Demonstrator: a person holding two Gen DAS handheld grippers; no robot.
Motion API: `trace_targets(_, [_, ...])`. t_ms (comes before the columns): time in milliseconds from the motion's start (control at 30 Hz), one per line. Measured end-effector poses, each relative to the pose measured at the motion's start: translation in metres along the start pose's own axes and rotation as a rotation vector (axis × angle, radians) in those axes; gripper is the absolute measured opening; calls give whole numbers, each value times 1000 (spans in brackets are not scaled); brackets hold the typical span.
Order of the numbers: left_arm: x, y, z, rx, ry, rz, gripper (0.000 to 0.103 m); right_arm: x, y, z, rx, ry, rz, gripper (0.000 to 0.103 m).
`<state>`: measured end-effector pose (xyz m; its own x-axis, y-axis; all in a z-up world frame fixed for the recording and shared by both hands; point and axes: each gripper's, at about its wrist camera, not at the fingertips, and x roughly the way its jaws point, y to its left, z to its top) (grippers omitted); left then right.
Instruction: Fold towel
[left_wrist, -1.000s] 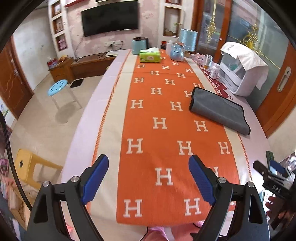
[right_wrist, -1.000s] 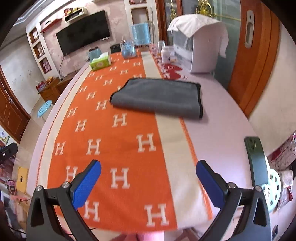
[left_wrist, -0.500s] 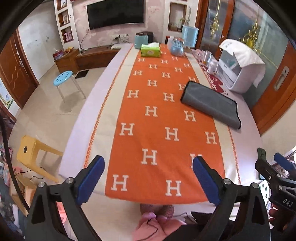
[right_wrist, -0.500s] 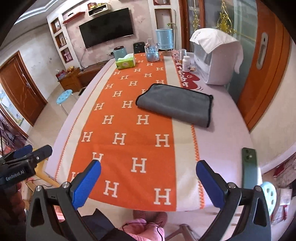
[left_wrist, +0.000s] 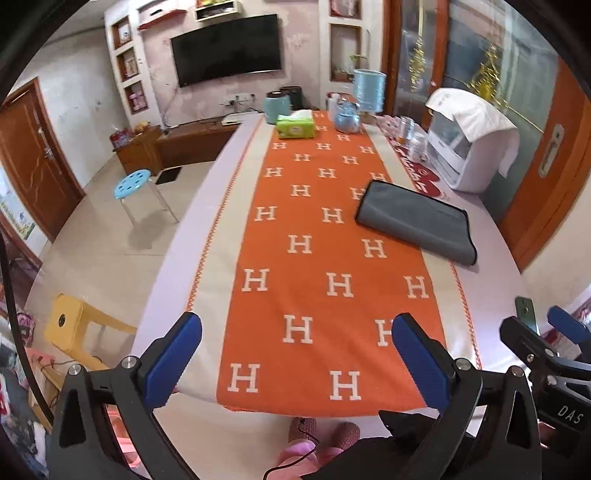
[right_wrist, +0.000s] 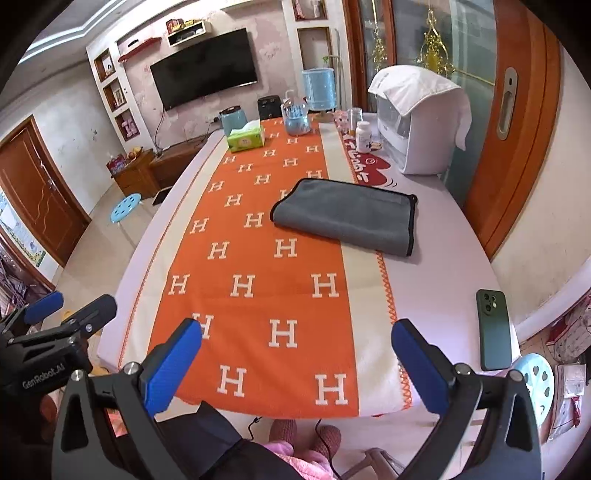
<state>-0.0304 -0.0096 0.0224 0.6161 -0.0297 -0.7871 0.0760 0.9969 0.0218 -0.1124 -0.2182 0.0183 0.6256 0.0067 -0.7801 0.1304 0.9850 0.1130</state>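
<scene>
A grey towel (left_wrist: 415, 220) lies folded flat on the right side of the table, partly on the orange H-patterned runner (left_wrist: 314, 258); it also shows in the right wrist view (right_wrist: 345, 216). My left gripper (left_wrist: 295, 354) is open and empty, held back over the table's near edge. My right gripper (right_wrist: 295, 358) is open and empty, also held back at the near edge, well short of the towel. Each gripper shows at the side of the other's view.
A dark green phone (right_wrist: 493, 328) lies on the table's near right. A white appliance with a cloth (right_wrist: 417, 122), a green tissue box (right_wrist: 245, 138), jars and a glass kettle stand at the far end. Stools stand on the floor to the left (left_wrist: 138, 184).
Both grippers have pulled back and up from the table, so the towel and runner look farther away. The towel has not moved. Both stay open.
</scene>
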Motion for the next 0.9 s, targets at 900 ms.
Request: trace_targets(900, [-1,2,-5,15,-59,8,102,2,13,-11,-4,-7,12,103])
